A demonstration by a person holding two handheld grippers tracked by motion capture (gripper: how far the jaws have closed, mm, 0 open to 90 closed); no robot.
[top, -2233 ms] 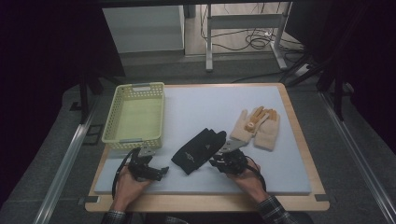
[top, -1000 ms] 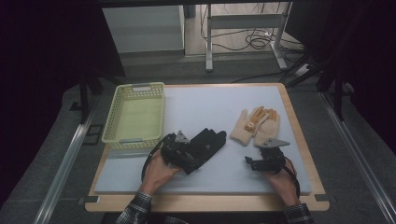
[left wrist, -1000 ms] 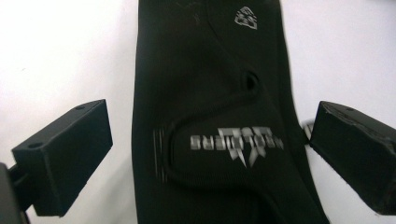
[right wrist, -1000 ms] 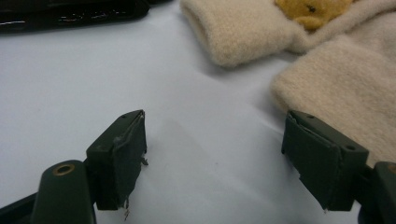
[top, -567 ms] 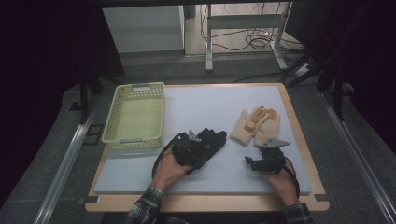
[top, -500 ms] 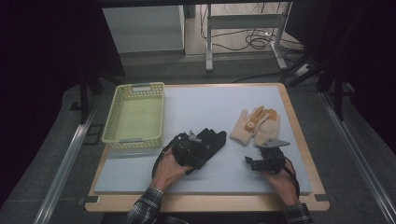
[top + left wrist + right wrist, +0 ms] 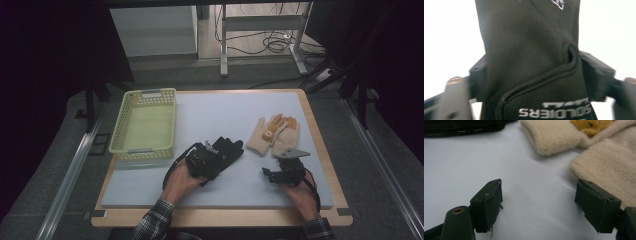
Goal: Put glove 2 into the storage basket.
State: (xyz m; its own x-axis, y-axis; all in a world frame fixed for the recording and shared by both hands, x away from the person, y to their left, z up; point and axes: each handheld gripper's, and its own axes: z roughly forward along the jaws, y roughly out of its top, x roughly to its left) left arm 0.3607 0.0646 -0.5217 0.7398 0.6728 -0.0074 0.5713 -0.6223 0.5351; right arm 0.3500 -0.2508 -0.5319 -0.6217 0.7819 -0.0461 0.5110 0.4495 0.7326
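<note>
From the high view: pale grey mat on a wood-edged table, dark room around, cables on the floor behind; yellow basket at the mat's left, black glove mid-mat, cream gloves to its right; left gripper over the black glove's cuff, right gripper near the cream gloves. From the left gripper view: jaws either side of the black glove, touching it, clamping unclear, blurred. From the right gripper view: jaws wide apart, empty, cream gloves cropped, just ahead.

Black glove runs off frame, perhaps hiding left gripper pads.
</note>
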